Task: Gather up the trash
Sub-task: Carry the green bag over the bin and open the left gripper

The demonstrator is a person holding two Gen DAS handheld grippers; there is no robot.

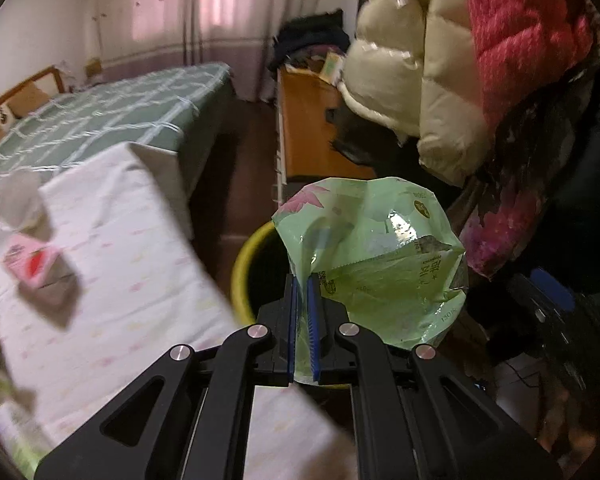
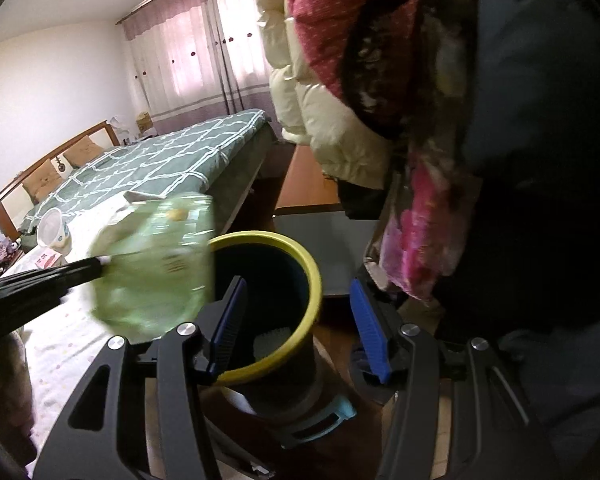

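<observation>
A crumpled green plastic bag (image 1: 372,248) is pinched at its edge by my left gripper (image 1: 302,284), which is shut on it. The bag hangs over the near side of a dark bin with a yellow rim (image 1: 240,264). In the right wrist view the same green bag (image 2: 152,268) is blurred at the bin's left edge, with the left gripper (image 2: 94,267) holding it. My right gripper (image 2: 298,326) stands open just above the bin (image 2: 268,238), with no thing pressed by its blue pads. A white scrap (image 2: 272,342) lies inside the bin.
A table with a white cloth (image 1: 120,260) stands left of the bin and bears a pink carton (image 1: 28,264) and a plastic cup (image 2: 54,232). Behind is a bed with a green checked cover (image 2: 160,152). Hanging jackets (image 1: 420,80) crowd the right side, beside a wooden cabinet (image 1: 308,120).
</observation>
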